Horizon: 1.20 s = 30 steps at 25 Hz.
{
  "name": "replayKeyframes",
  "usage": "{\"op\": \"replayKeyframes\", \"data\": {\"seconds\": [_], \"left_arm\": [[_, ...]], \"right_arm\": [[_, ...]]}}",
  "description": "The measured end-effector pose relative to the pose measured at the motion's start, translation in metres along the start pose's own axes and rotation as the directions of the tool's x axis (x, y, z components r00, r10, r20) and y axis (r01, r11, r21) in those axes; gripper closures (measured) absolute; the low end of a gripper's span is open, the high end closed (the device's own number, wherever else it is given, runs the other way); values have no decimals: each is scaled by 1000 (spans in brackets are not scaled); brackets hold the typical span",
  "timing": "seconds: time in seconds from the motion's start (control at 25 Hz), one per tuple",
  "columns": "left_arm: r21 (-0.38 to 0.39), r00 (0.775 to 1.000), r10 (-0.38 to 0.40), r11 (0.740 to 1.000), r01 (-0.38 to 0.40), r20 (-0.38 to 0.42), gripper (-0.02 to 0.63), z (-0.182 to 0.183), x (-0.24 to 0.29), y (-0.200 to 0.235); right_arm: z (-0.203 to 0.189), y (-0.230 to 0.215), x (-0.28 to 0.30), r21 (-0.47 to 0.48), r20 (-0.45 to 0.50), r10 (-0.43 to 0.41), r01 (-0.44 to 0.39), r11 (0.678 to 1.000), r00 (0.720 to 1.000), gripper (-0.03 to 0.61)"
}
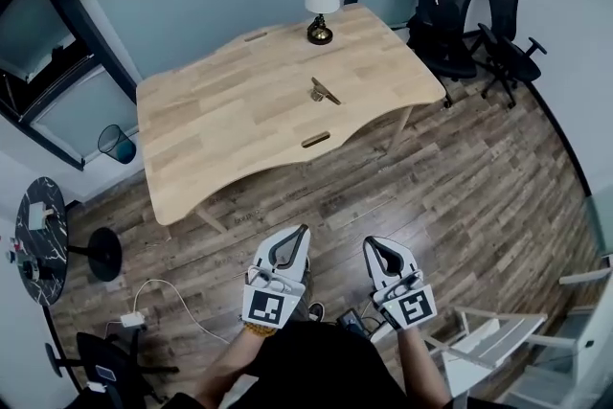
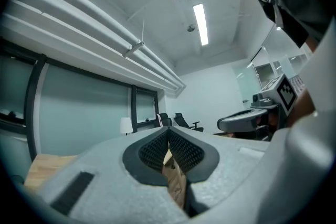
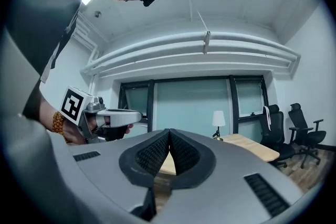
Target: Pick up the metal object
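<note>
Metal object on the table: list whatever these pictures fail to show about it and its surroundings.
- Metal object: in the head view it is too small to tell its type or how it rests on the table.
- Left gripper view: the left claw fills the lower frame and hides it.
- Right gripper view: the right claw covers most of the tabletop, so it is unseen.
- Round side table: in the head view the items on it are too small to name.

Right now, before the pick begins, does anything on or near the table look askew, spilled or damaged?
Nothing stands out. The metal object lies alone on the table, and the lamp stands upright near the far edge. A white cable trails loose on the floor at left. Left tongs and right tongs are shut, empty.
</note>
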<state>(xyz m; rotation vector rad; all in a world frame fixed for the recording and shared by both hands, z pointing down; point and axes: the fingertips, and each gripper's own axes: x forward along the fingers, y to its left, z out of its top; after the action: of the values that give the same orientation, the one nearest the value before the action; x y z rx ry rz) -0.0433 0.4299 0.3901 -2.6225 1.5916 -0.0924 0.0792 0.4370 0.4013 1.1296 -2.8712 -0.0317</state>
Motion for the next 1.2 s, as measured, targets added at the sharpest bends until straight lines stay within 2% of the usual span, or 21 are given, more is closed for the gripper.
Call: {"op": "replayKeyframes", "data": {"seconds": [0.28,0.6,0.68,0.8,0.92,1.12,1.2], "left_arm": [[-28,1000,-16,999,17,25,595,3,62,53],[-35,999,-37,999,38,13,595,-9,119,111],[-39,999,-33,999,34,19,595,-10,137,123],[-14,999,-36,999,36,0,595,-12,157,132],[24,997,-48,999,49,-57,595,-20,179,133],[9,998,-4,1000,5,-55,595,-26,229,146],[28,996,22,999,-20,-87,595,-28,249,148]], "right_arm": [[15,-49,66,2,-25,-23,23,1000,999,578],[1,-94,128,-7,-89,-41,40,999,995,578],[1,-113,140,-12,-79,-56,55,998,995,578],[-3,-139,152,18,-50,-61,62,998,997,578],[-12,-172,165,41,-75,-58,61,997,996,578],[-17,-236,200,44,-39,-45,46,998,998,578],[-19,-262,214,61,-36,-22,24,998,999,578]]}}
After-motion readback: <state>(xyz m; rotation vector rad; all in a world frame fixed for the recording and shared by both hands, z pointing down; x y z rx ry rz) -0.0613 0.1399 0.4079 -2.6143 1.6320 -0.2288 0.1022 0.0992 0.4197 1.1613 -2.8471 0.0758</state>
